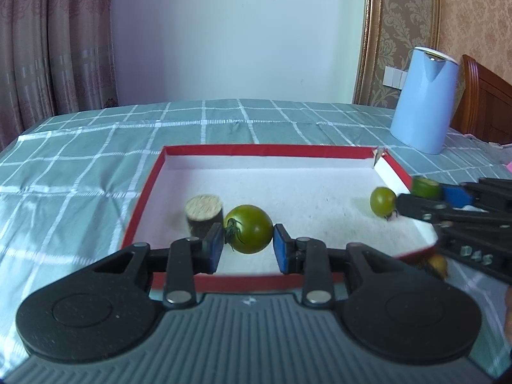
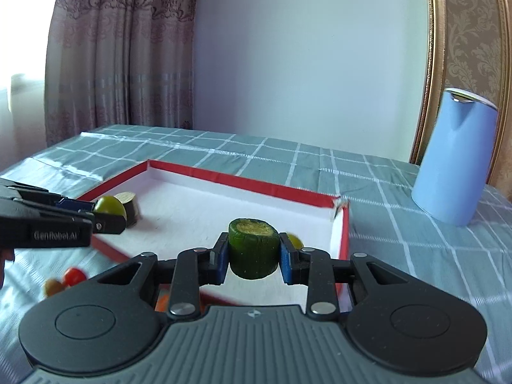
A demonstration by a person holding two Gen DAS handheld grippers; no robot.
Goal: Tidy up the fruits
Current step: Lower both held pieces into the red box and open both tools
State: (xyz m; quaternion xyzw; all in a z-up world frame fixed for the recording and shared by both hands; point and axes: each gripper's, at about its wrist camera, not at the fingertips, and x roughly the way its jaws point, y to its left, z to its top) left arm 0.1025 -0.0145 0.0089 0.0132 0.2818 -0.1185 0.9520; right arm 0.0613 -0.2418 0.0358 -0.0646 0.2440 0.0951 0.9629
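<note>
A red-rimmed white tray (image 1: 224, 151) lies on the checked cloth; it also shows in the right wrist view (image 2: 256, 180). My left gripper (image 1: 248, 245) is shut on a green tomato (image 1: 249, 228) and holds it over the tray's near left part, beside a dark cut stub (image 1: 204, 214). My right gripper (image 2: 253, 257) is shut on a green cucumber chunk (image 2: 253, 248) over the tray's right side. A smaller green tomato (image 1: 382, 201) lies in the tray near the right wall, partly hidden behind the right finger in the right wrist view (image 2: 295, 241).
A light blue kettle (image 1: 422, 100) stands on the cloth behind the tray at the right. A red cherry tomato (image 2: 74, 276), a yellowish one (image 2: 52, 286) and something orange (image 2: 162, 302) lie on the cloth in front of the tray. A wooden chair (image 1: 483, 96) is far right.
</note>
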